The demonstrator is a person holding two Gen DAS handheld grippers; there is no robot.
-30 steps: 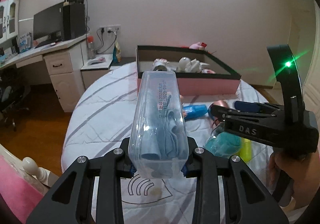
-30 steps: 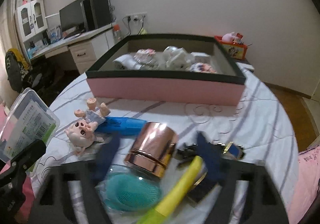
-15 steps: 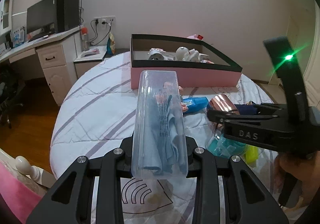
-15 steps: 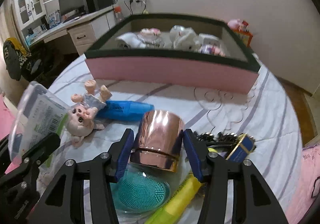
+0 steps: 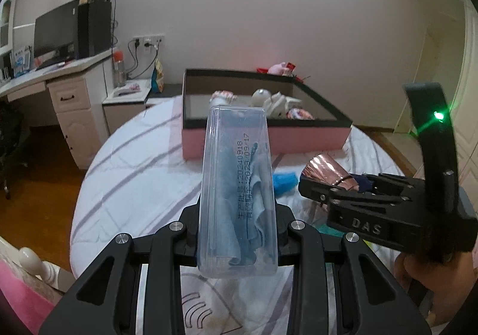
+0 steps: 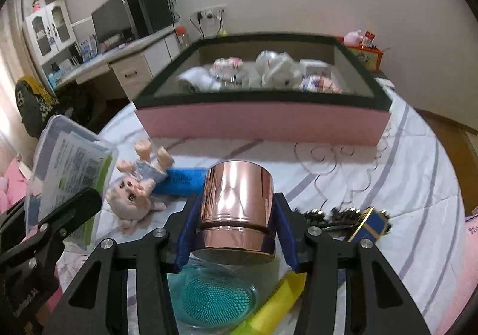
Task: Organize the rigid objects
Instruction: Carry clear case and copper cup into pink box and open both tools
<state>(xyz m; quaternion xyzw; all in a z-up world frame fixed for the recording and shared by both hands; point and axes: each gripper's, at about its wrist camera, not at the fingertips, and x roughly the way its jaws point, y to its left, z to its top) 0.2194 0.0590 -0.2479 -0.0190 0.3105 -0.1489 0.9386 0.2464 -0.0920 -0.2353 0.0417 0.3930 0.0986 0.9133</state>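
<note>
My left gripper (image 5: 237, 241) is shut on a clear plastic case (image 5: 237, 185) with blue cloth inside, held above the bed; the case also shows at the left of the right wrist view (image 6: 70, 164). My right gripper (image 6: 236, 233) is shut on a rose-gold metal cup (image 6: 237, 206), lifted off the bed; the cup also shows in the left wrist view (image 5: 327, 170). A pink box with a black rim (image 6: 263, 123) sits ahead with several toys inside, and shows in the left wrist view (image 5: 307, 139).
On the bed lie a pink doll (image 6: 134, 188), a blue tube (image 6: 182, 182), a teal brush in a clear dish (image 6: 215, 299), a yellow tube (image 6: 269, 308) and a dark blue box (image 6: 372, 224). A desk (image 5: 59, 87) stands at the left.
My right gripper has closed on the rose-gold cup and raised it off the bed. My left gripper has kept hold of the clear case and moved closer to the pink box.
</note>
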